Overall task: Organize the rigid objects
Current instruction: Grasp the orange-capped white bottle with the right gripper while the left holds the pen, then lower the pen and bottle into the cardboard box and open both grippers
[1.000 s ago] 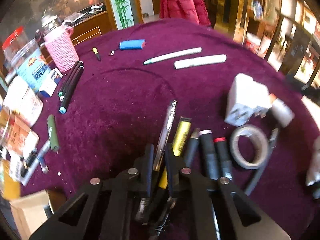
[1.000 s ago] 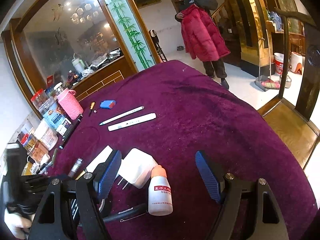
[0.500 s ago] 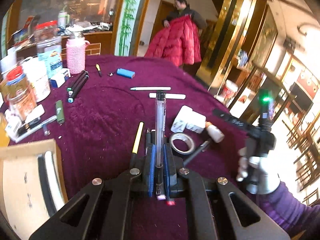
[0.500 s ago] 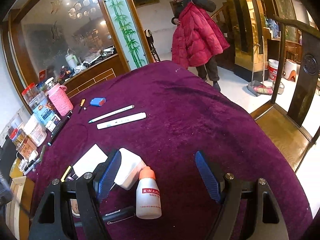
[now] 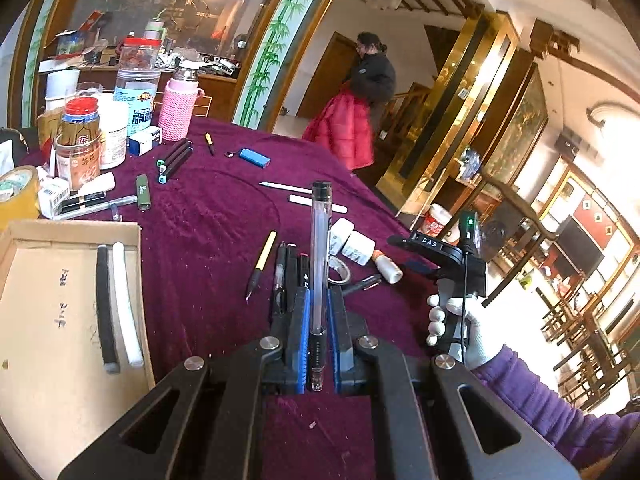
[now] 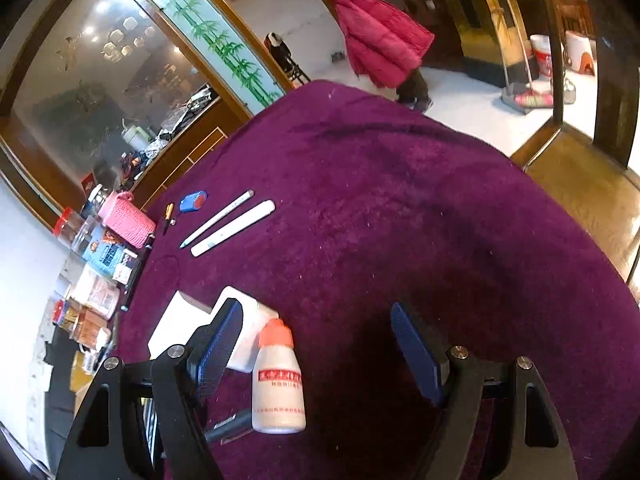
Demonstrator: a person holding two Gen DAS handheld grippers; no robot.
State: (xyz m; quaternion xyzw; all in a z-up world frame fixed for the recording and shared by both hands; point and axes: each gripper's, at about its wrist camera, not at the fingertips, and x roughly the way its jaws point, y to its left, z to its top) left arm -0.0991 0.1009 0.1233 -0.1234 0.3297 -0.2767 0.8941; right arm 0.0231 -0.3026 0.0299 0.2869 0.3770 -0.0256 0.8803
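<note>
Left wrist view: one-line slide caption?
Left gripper shut on a clear pen, above the purple tablecloth.

bench cloth [image 5: 224,232]: purple-maroon velvet, matt, short rough nap, lint specks
clear pen [image 5: 320,256]: between the left hand-held gripper [image 5: 319,340] pads; see-through glossy plastic barrel, black ribbed rubbery grip
pads: blue, ribbed, look like rubber
gripper frame: matt black plastic, bright metal screw heads
cardboard box [image 5: 60,320]: left of the left hand-held gripper; plain brown card, matt
foam sticks [image 5: 118,300]: in the box; one black, one white, dull and porous-looking
small bottle [image 6: 279,384]: between the open right hand-held gripper [image 6: 316,352] fingers, nearer the left one; smooth semi-gloss plastic, orange cap, paper label
adapter [image 6: 250,332]: white smooth plastic
glove [image 5: 472,328]: white knit
sleeve [image 5: 548,404]: purple fleece
</note>
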